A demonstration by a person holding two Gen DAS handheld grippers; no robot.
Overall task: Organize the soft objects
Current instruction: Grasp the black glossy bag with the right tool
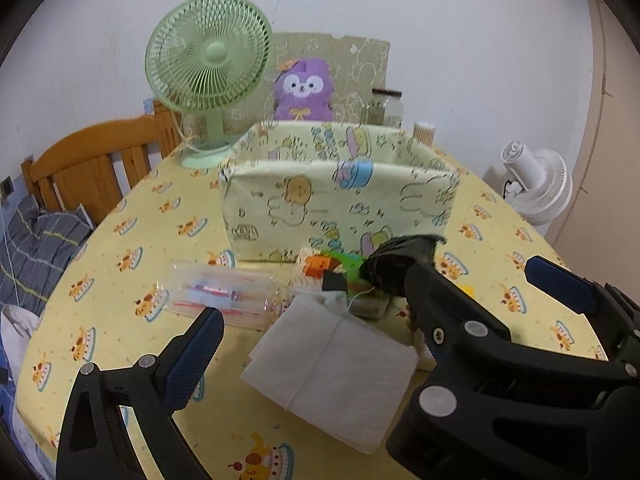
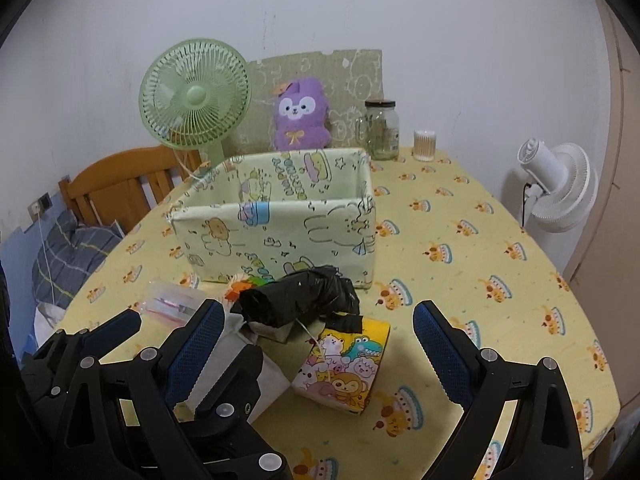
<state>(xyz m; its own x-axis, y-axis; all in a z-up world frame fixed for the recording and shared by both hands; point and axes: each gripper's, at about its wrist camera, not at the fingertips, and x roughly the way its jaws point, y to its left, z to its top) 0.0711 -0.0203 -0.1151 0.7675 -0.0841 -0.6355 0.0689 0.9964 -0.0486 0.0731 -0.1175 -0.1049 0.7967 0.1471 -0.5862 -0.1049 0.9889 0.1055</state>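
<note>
So I'm looking down at a round table (image 2: 460, 240) with a yellow cartoon-print cloth, and the biggest thing on it is the open fabric storage box (image 2: 280, 232) in pale green with doodle animals, sitting mid-table with nothing visible inside from my angle. Behind it there's a green desk fan (image 1: 208, 64), a purple plush (image 2: 300, 116) leaning on a printed board, a glass jar (image 2: 382, 130) and a little tub of cotton swabs (image 2: 424, 145); off the table to the right stands a white floor fan (image 2: 556, 184), and on the left a wooden bed frame (image 1: 84, 160) with striped bedding. The soft stuff is all bunched in front of the box: a folded white cloth (image 1: 332, 368) lies nearest my left side, a crumpled black plastic bag (image 2: 300, 296) sits on top of a small box-like thing just in front of the storage box, and a colourful cartoon tissue pack (image 2: 344, 368) rests beside it toward the right. There's also a clear plastic pouch (image 1: 224, 292) with pink bits off to the left, kinda blurry. My left gripper (image 1: 384, 300) hangs over the white cloth with its fingers spread wide and nothing between them. My right gripper (image 2: 316, 340) hovers above the tissue pack, fingers also wide apart, not touching anything as far as I can see.
</note>
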